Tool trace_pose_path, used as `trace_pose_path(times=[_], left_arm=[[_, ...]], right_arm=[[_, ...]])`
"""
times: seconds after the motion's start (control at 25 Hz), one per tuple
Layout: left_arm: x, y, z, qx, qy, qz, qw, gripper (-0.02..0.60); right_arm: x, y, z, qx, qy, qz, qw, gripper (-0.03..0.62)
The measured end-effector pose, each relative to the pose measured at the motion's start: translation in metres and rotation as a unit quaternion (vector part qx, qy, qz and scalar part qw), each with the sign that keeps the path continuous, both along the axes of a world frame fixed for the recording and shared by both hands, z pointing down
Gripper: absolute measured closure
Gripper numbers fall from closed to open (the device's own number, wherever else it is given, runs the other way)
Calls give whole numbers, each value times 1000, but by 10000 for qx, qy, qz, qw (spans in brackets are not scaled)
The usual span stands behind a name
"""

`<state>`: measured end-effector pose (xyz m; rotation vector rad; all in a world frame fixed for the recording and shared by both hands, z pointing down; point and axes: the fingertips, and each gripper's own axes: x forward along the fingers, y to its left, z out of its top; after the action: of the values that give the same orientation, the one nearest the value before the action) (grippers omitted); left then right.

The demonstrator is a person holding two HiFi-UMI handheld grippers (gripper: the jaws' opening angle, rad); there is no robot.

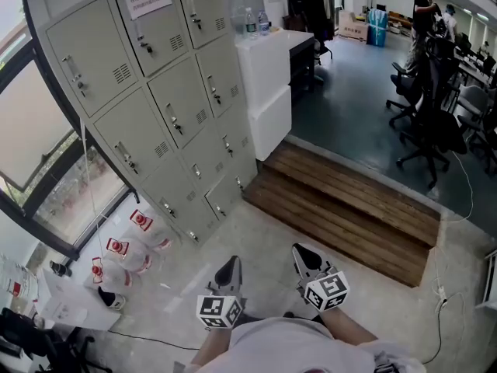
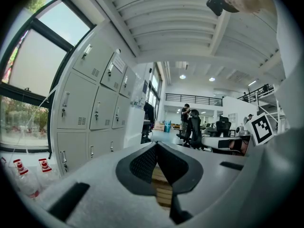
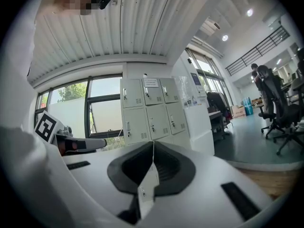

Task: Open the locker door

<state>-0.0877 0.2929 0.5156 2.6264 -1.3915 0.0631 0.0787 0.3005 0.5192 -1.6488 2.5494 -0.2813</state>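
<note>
The grey locker bank (image 1: pixel 155 107) stands at the upper left of the head view, all of its doors closed, each with a small metal handle. It also shows in the left gripper view as the locker bank (image 2: pixel 90 103) and in the right gripper view as the locker bank (image 3: pixel 152 110). My left gripper (image 1: pixel 231 265) and right gripper (image 1: pixel 302 252) hang side by side low in the head view, well short of the lockers. In each gripper view the jaws meet at the tip: left gripper (image 2: pixel 156 144), right gripper (image 3: pixel 153 143). Both are shut with nothing between them.
A white cabinet (image 1: pixel 268 84) with bottles on top adjoins the lockers. Wooden steps (image 1: pixel 342 200) lead down to an office floor with black chairs (image 1: pixel 435 123) and people at the back. Several plastic bottles (image 1: pixel 128 247) lie on the floor under the window (image 1: pixel 46 130).
</note>
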Motion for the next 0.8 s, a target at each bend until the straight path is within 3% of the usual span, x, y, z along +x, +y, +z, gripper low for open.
trace_pose_path(times=[0.8], left_arm=[[-2, -7, -2, -1, 5, -64, 10000, 579]], right_arm=[[-1, -8, -5, 18, -45, -59, 10000, 580]])
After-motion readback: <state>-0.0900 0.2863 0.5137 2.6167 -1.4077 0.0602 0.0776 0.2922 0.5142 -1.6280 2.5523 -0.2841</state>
